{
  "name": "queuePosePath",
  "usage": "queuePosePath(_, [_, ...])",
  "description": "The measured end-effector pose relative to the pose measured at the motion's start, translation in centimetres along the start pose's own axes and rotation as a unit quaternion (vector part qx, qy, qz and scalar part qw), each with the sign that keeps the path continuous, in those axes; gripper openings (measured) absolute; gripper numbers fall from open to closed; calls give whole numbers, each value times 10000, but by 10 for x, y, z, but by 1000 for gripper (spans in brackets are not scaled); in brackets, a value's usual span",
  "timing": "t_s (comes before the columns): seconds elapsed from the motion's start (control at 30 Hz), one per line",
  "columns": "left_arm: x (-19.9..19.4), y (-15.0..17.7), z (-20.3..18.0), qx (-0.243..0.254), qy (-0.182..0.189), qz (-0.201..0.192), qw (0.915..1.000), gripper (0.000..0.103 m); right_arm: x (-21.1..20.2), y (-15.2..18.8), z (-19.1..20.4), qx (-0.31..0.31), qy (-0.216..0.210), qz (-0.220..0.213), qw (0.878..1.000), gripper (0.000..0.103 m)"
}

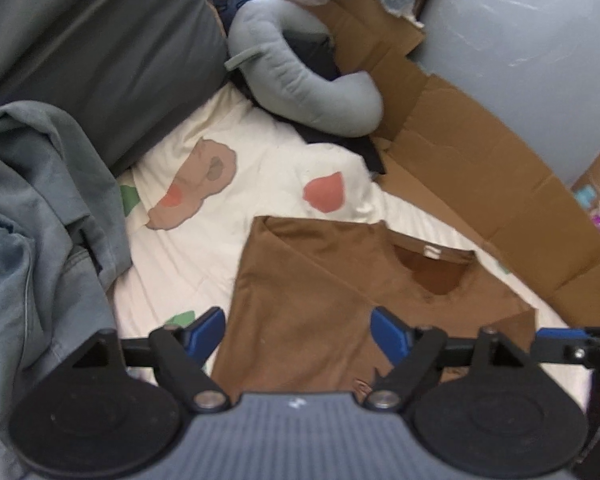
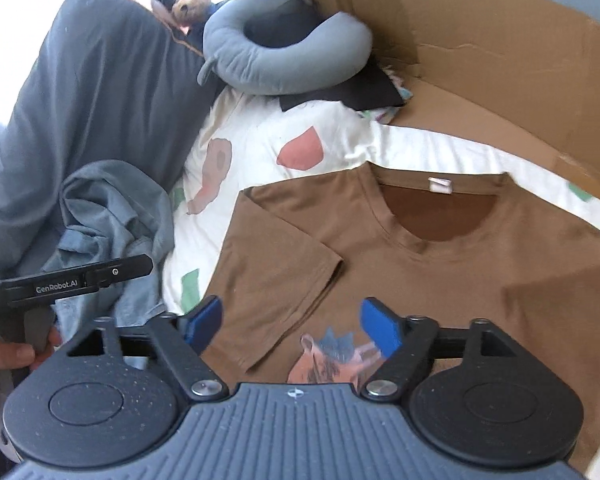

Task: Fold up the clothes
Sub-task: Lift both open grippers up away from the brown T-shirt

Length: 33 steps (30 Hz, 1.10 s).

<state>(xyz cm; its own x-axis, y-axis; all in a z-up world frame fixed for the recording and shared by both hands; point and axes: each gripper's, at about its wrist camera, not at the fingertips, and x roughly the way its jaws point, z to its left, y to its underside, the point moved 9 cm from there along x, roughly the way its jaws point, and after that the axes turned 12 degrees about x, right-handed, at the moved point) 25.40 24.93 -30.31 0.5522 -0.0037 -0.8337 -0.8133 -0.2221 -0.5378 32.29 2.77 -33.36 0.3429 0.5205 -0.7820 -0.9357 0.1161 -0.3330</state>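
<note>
A brown T-shirt (image 2: 440, 280) lies flat on the cream bedsheet (image 2: 260, 148), collar away from me, with a printed figure on its chest. Its left sleeve (image 2: 296, 264) is folded inward over the body. In the left wrist view the same brown T-shirt (image 1: 300, 300) spreads under my left gripper (image 1: 298, 334), which hovers open above its folded side. My right gripper (image 2: 290, 326) is open too, just above the chest print, holding nothing. The other gripper tool (image 2: 76, 280) shows at the left of the right wrist view, in a hand.
A crumpled grey-blue garment (image 1: 32, 208) is heaped at the left. A dark grey pillow (image 1: 100, 52), a grey neck pillow (image 1: 300, 84) and a teddy bear (image 2: 190, 2) lie at the head of the bed. Flattened cardboard (image 1: 480, 168) lines the right side.
</note>
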Motion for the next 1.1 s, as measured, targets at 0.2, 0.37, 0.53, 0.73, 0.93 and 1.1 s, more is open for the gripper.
queuePosePath(0.2, [-44, 2, -19, 212, -12, 348, 9992, 89, -79, 3, 7, 88, 125, -206, 9997, 88])
queuePosePath(0.37, [-89, 2, -36, 338, 47, 465, 9983, 94, -152, -14, 20, 216, 87, -582, 9980, 89])
queuePosePath(0.53, [-132, 4, -43, 339, 75, 532, 9980, 96, -222, -25, 29, 216, -9, -624, 9978, 90])
queuePosePath(0.73, [-179, 8, -39, 139, 56, 492, 9987, 99, -295, -30, 22, 323, -186, -652, 9972, 90])
queuePosePath(0.93, [-210, 16, -33, 216, -79, 476, 9986, 99, -359, -25, 1, 203, -64, -933, 9954, 90])
queuePosePath(1.1, [-227, 34, -32, 174, -125, 515, 9984, 99, -403, -12, -30, 302, 63, -1098, 9935, 90])
